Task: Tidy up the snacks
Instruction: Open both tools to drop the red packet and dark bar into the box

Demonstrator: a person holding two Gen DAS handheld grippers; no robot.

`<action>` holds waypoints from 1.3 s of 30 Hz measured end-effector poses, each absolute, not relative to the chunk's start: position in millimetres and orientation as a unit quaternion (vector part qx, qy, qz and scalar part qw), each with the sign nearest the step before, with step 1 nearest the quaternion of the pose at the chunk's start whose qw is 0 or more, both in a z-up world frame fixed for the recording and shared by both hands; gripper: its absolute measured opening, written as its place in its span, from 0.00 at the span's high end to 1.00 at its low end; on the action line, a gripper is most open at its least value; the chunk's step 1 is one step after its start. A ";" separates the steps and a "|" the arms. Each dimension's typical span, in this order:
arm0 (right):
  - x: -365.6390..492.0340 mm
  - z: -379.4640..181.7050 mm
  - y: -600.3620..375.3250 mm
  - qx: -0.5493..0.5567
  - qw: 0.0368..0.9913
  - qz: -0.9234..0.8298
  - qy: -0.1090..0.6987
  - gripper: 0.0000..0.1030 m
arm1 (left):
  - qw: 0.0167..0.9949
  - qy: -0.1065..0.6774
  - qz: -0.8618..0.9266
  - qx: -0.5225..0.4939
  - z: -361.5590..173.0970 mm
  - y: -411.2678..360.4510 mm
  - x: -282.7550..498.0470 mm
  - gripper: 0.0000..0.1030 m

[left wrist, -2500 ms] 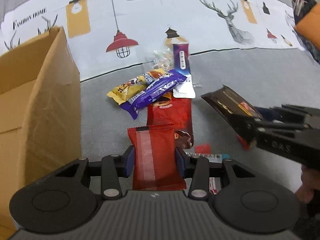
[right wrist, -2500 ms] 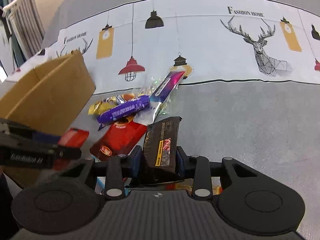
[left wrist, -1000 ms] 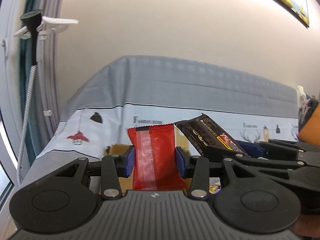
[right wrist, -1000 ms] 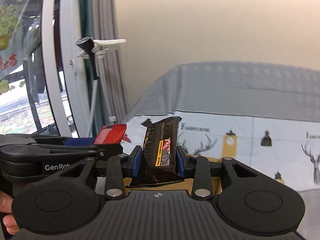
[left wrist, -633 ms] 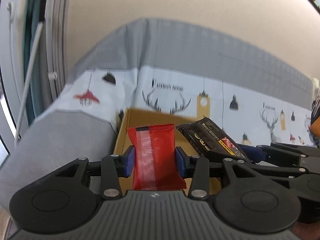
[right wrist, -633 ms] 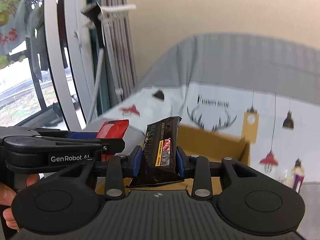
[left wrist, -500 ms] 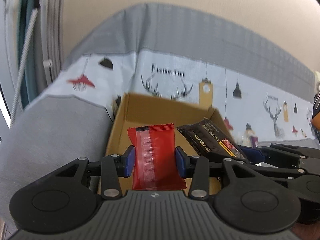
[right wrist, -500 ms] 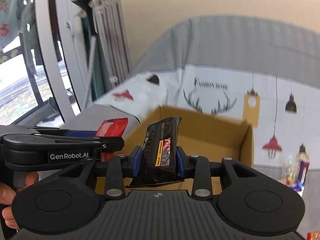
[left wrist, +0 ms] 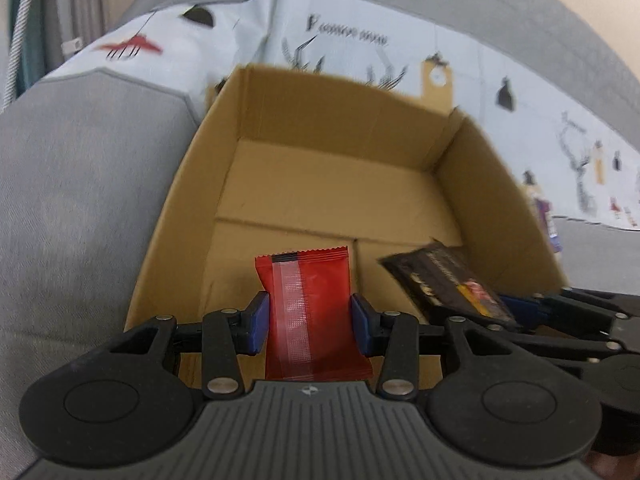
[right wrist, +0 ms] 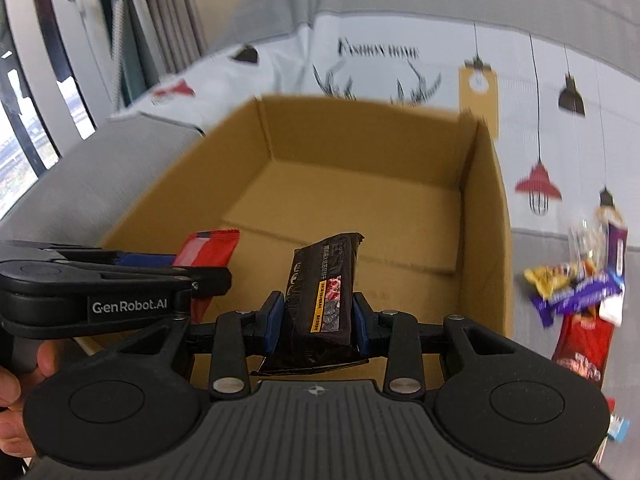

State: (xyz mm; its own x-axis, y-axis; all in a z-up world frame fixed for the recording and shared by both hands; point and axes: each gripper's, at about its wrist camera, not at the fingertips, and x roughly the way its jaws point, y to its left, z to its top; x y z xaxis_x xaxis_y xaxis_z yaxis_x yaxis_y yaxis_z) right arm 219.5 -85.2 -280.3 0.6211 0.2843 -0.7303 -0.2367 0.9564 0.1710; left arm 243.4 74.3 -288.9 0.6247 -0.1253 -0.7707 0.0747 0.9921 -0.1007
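An open cardboard box (left wrist: 248, 128) (right wrist: 486, 216) stands on the grey bed, its bare floor showing. My left gripper (left wrist: 311, 324) is shut on a red snack packet (left wrist: 310, 312), held upright over the box's near edge. My right gripper (right wrist: 318, 322) is shut on a black snack bar (right wrist: 324, 292) with a yellow label, also above the box's near part. In the left wrist view the black snack bar (left wrist: 444, 280) and right gripper come in from the right. In the right wrist view the red snack packet (right wrist: 208, 246) pokes out of the left gripper at the left.
A pile of loose snacks (right wrist: 580, 280) in purple, yellow and red wrappers lies on the bed to the right of the box. A printed white and grey cover (right wrist: 380, 52) rises behind the box. A window and curtain (right wrist: 132, 20) stand far left. A hand (right wrist: 16, 380) grips the left tool.
Both grippers have come down and tilted forward from facing the wall to looking into the box. The box now fills the middle of both views. Both snacks stay clamped.
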 end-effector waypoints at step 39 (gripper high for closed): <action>99.3 -191.6 -207.8 0.164 0.926 0.123 0.319 0.04 | 0.925 0.379 -0.027 0.017 -174.4 -26.5 129.3 0.00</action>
